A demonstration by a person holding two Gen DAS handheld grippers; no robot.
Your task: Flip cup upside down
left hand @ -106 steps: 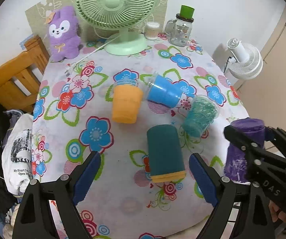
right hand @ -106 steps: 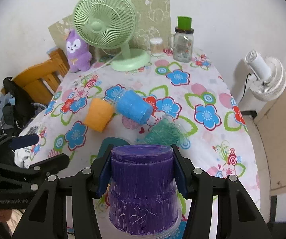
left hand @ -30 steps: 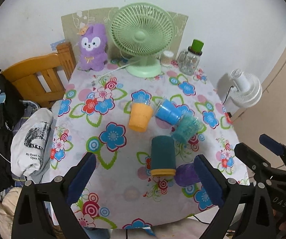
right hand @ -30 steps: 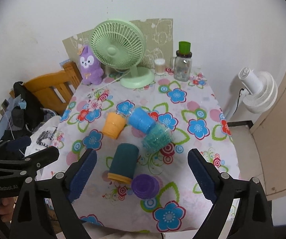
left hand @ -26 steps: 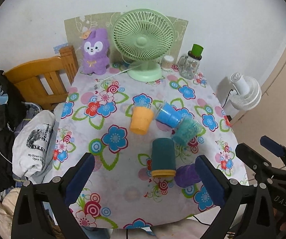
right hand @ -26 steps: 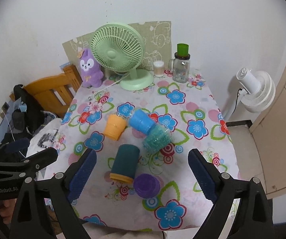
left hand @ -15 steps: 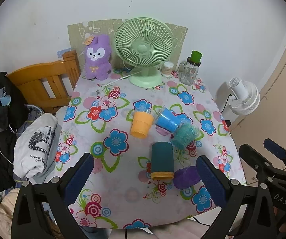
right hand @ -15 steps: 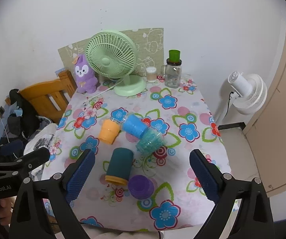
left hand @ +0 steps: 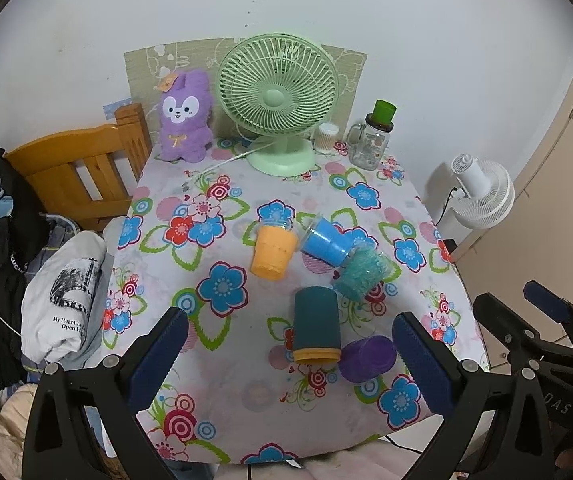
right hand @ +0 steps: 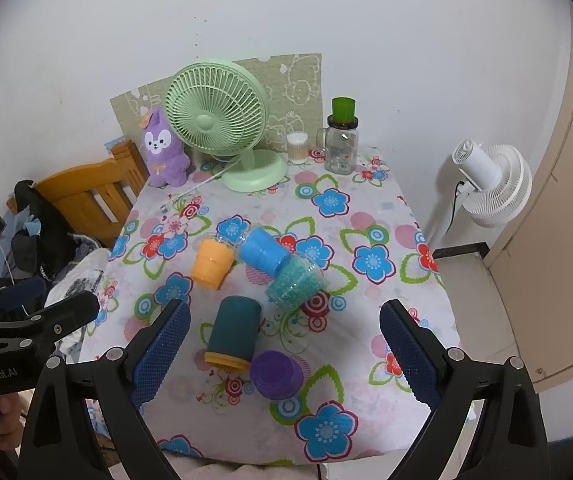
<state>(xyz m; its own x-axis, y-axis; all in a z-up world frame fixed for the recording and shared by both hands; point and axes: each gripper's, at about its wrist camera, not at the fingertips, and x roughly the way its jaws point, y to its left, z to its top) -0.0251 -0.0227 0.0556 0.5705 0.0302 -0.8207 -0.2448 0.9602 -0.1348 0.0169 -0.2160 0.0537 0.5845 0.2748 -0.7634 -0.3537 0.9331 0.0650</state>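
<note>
The purple cup (right hand: 277,374) stands upside down near the front of the flowered table (right hand: 366,216), and it shows in the left wrist view (left hand: 367,358) too. A dark teal cup (right hand: 233,333) with an orange rim lies on its side beside it. An orange cup (right hand: 211,263), a blue cup (right hand: 264,256) and a teal glitter cup (right hand: 294,284) lie further back. My right gripper (right hand: 282,354) is open and empty, well above the table's front. My left gripper (left hand: 290,358) is open and empty, also held high.
A green desk fan (right hand: 222,128), a purple plush toy (right hand: 164,152), a glass jar with a green lid (right hand: 341,142) and a small container stand at the table's back. A wooden chair (right hand: 90,196) with clothes is left. A white floor fan (right hand: 490,184) stands right.
My right gripper let go of the purple cup, which now stands upside down on the table. Both grippers have pulled up and back, away from the table.
</note>
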